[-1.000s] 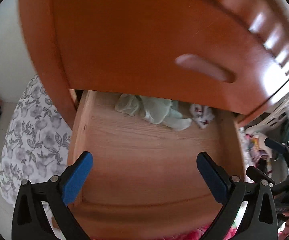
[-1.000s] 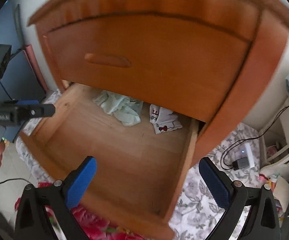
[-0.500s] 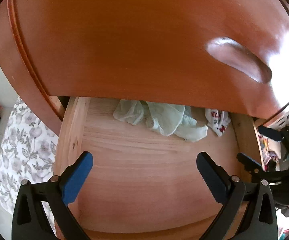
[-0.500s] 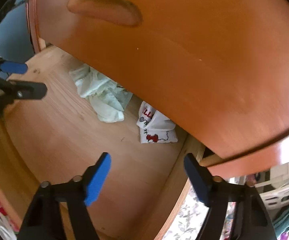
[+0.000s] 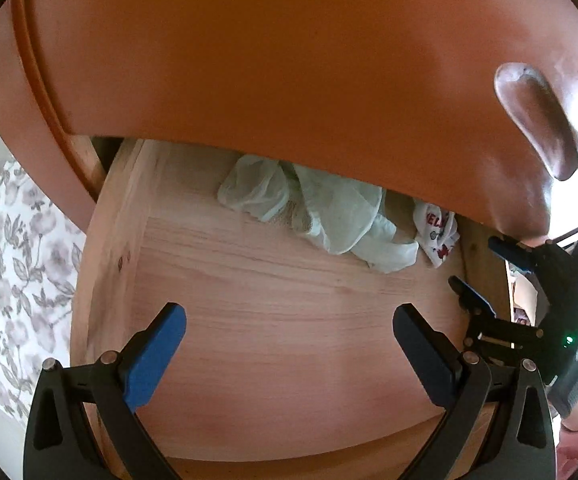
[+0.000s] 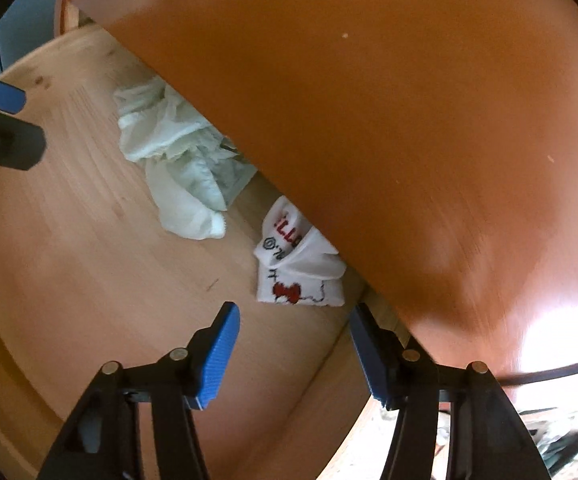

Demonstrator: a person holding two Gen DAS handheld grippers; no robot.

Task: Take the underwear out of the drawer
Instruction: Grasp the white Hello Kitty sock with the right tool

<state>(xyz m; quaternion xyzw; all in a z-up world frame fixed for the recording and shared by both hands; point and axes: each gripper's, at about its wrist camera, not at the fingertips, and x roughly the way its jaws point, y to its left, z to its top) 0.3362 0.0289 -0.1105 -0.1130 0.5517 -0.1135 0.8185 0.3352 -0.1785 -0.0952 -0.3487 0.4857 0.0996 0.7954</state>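
Jaws of the right gripper (image 6: 293,344) had just been closing and stood half apart with nothing between them, low centre in the right view, aimed at the white underwear (image 6: 299,268) just above them. Jaws of the left gripper (image 5: 289,344) stood wide apart and empty over the bare drawer (image 5: 249,320) floor. The step in hand looked like the reach into the open drawer; nothing was gripped yet. Next, I judged, the right jaws needed to go further in under the overhanging upper drawer front (image 6: 389,120), straddle a fold of the white piece and pinch it, then draw it out.

That piece was small, folded soft cotton with a red bow and red lettering, lying at the drawer's back, partly beneath the front. Beside it lay a crumpled, thin pale-green garment (image 5: 321,212). The drawer floor was pale grained wood; the front was smooth orange-brown lacquer with a recessed oval handle (image 5: 537,124).
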